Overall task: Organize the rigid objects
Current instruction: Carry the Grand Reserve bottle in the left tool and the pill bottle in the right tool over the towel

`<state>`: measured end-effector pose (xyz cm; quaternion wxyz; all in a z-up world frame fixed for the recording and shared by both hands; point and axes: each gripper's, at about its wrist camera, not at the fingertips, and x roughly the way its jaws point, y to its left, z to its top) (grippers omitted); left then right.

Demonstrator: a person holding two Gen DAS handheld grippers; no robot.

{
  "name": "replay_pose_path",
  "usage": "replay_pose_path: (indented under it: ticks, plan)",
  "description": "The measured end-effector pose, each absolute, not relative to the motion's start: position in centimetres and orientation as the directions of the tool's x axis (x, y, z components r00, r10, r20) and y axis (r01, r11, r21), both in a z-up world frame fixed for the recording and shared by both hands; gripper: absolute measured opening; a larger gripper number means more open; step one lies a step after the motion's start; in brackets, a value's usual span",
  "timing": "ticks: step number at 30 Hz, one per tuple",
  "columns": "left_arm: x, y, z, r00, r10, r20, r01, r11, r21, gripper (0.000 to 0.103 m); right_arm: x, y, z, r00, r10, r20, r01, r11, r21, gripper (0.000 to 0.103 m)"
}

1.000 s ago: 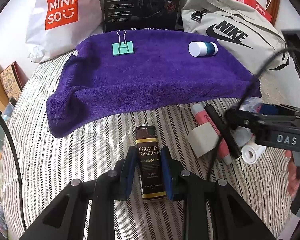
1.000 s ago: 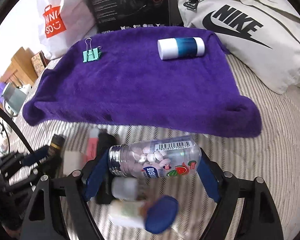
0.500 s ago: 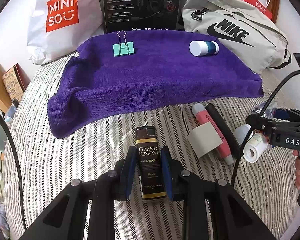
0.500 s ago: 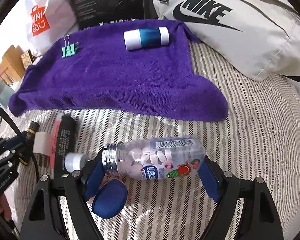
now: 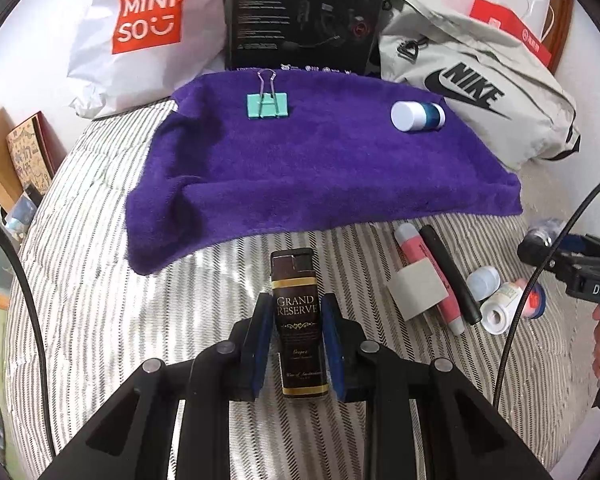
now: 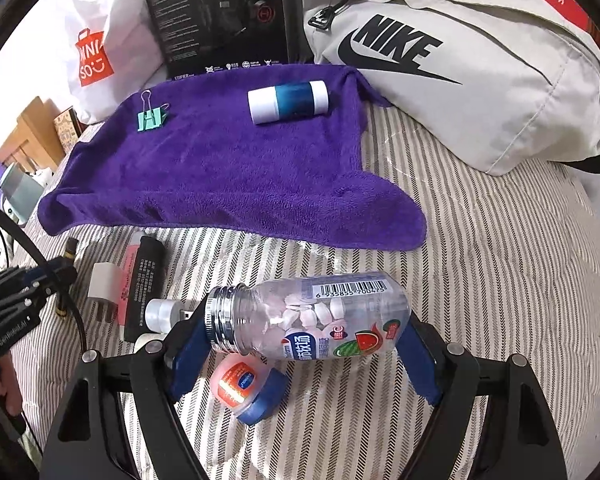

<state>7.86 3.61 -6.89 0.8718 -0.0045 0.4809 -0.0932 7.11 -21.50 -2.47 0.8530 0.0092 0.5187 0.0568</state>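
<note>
My left gripper is shut on a brown "Grand Reserve" lighter, held lengthwise over the striped bed just short of the purple towel. My right gripper is shut on a clear candy bottle with a metal neck, gripped end to end and held sideways above the bedding. A teal binder clip and a white and blue tube lie on the towel's far side. From the right wrist the clip and the tube show on the towel.
Loose items lie right of the lighter: a pink stick, a black marker, a white block, a small white bottle. A blue-lidded tin sits under the candy bottle. A Miniso bag, a black box and a Nike bag line the back.
My right gripper has carried the candy bottle rightward, away from the loose pile and toward the bed's right side. My left gripper and the lighter have stayed put.
</note>
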Motion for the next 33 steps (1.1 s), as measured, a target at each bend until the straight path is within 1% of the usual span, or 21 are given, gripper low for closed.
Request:
replay_pose_path:
  ticks: [4,10,13,15,18,24,26,30,33]
  plan:
    - [7.8,4.6,-6.3,0.524,-0.196,-0.829,0.154,0.979,-0.134,0.024,7.2,-21.1,-2.3,0.456,0.12,-0.882,-0.096,0.992,0.086,0.082]
    - [8.0,4.7,-6.5,0.517,-0.188,-0.835,0.149,0.98,-0.129,0.023,7.4,-20.7,-2.7,0.44,0.169,-0.882,-0.11,0.985,0.133,0.082]
    - [8.3,4.1,-7.5,0.5,-0.151,-0.853,0.15,0.985,-0.087,0.023,7.4,-20.6,-2.9,0.438,0.167,-0.884,-0.116,0.985,0.128,0.082]
    - [8.2,3.5,-8.0,0.495,-0.11,-0.862,0.157,0.987,-0.035,0.023,7.3,-20.5,-2.8,0.439,0.175,-0.881,-0.12,0.984,0.135,0.082]
    - [7.4,3.1,-8.0,0.51,-0.084,-0.856,0.169,0.986,0.004,0.024,7.3,-20.7,-2.7,0.441,0.181,-0.879,-0.123,0.982,0.14,0.082]
    - [7.0,3.6,-8.1,0.528,-0.098,-0.844,0.157,0.987,-0.016,0.025,7.4,-20.6,-3.2,0.433,0.18,-0.883,-0.122,0.983,0.141,0.082]
    - [7.2,3.7,-8.0,0.521,-0.103,-0.847,0.159,0.987,-0.022,0.023,7.4,-20.5,-3.3,0.429,0.183,-0.884,-0.125,0.982,0.143,0.082]
    - [7.4,4.3,-7.3,0.508,-0.146,-0.849,0.153,0.985,-0.078,0.023,7.3,-20.5,-2.7,0.441,0.184,-0.879,-0.132,0.981,0.139,0.082]
    - [7.4,4.1,-6.5,0.52,-0.14,-0.842,0.161,0.985,-0.064,0.023,7.4,-20.6,-2.2,0.449,0.181,-0.875,-0.135,0.982,0.134,0.082]
